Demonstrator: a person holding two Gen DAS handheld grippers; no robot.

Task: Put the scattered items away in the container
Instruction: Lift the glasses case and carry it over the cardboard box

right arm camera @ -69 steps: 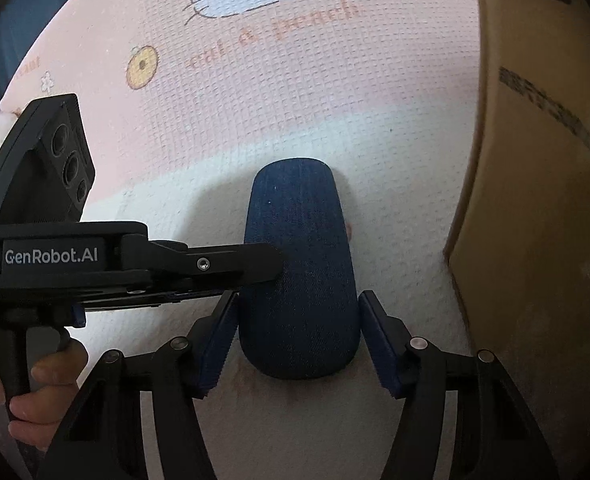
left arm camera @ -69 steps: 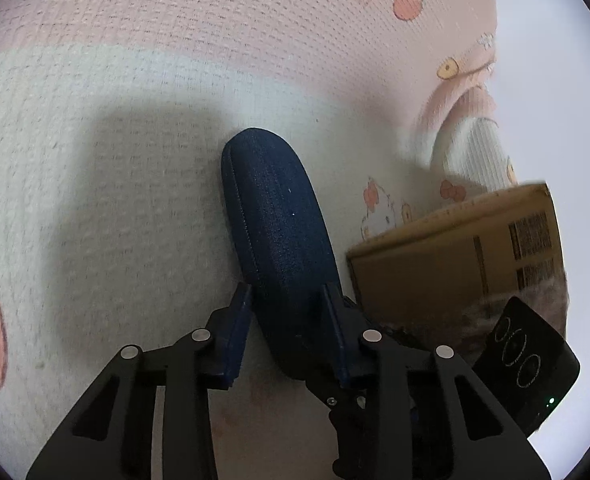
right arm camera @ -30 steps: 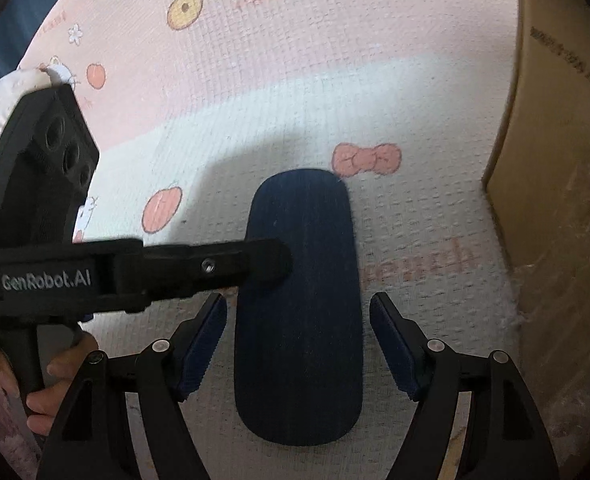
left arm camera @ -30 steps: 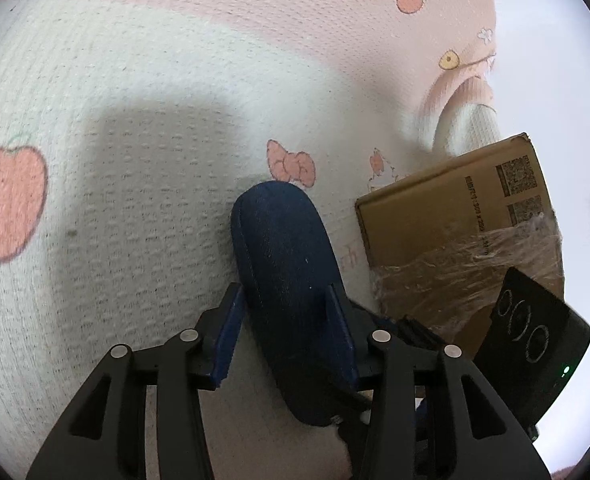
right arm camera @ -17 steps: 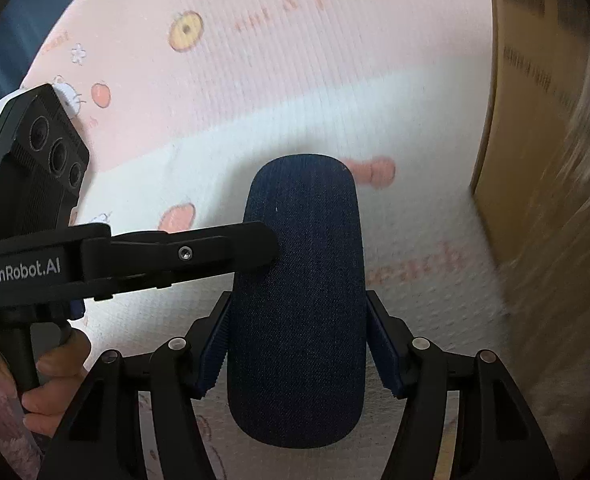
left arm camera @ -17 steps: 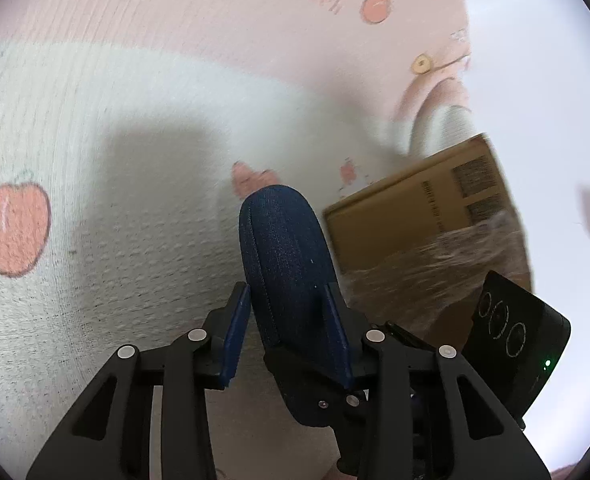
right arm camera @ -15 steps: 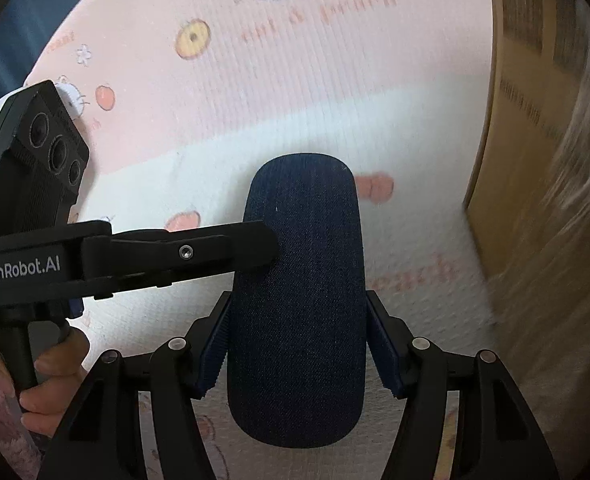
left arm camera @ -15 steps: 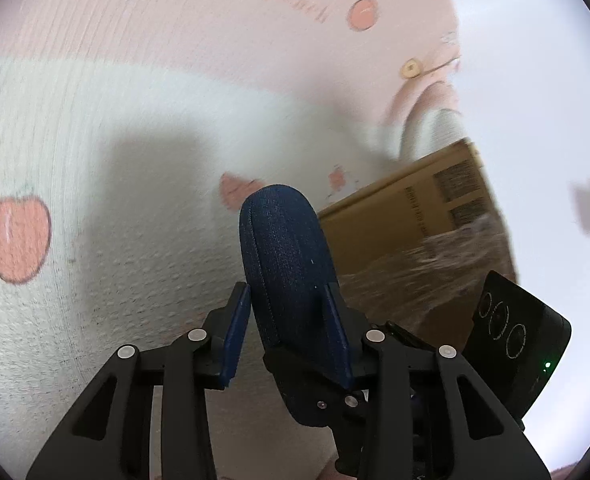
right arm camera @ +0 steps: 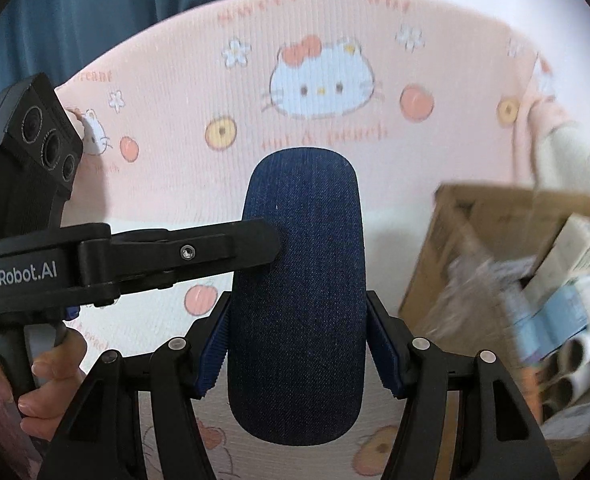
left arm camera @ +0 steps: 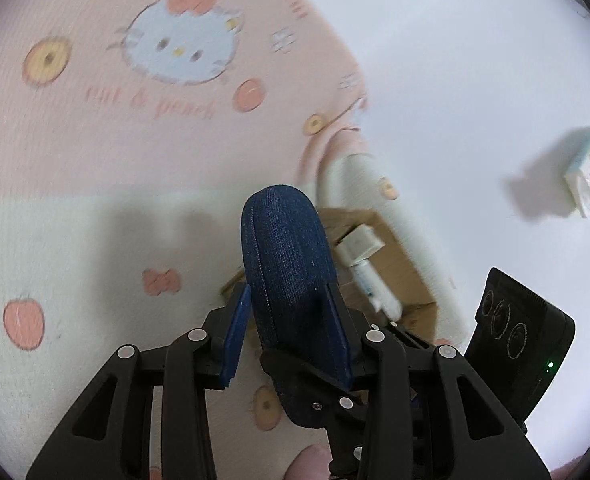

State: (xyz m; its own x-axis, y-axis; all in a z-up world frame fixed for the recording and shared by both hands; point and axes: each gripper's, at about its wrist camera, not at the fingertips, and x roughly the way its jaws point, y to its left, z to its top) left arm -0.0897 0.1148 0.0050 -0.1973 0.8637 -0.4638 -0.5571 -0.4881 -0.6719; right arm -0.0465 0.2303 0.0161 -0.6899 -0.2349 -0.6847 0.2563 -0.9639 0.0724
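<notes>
A dark blue denim oval case [right arm camera: 299, 292] hangs above the pink and white cartoon mat [right arm camera: 183, 92], held by both grippers. My right gripper [right arm camera: 299, 340] is shut on its long sides near the close end. Coming in from the left, my left gripper [left arm camera: 289, 314] is shut on its flat faces; one of its fingers [right arm camera: 215, 246] lies across the top face. In the left wrist view the case [left arm camera: 287, 264] points toward the open cardboard box [left arm camera: 407, 276]. In the right wrist view the box [right arm camera: 447, 256] stands to the right, lower than the case.
Several packets, tubes and small cartons fill the box, a white carton [left arm camera: 359, 246] among them. A person's hand [right arm camera: 51, 376] holds the left gripper's handle. A small printed carton [left arm camera: 587, 176] lies on the white floor beyond the mat. Blue cloth [right arm camera: 95, 12] sits at the far left.
Both grippers closed on the case, which lay on the mat, and lifted it well clear. The view now looks down into the open box instead of at its side wall.
</notes>
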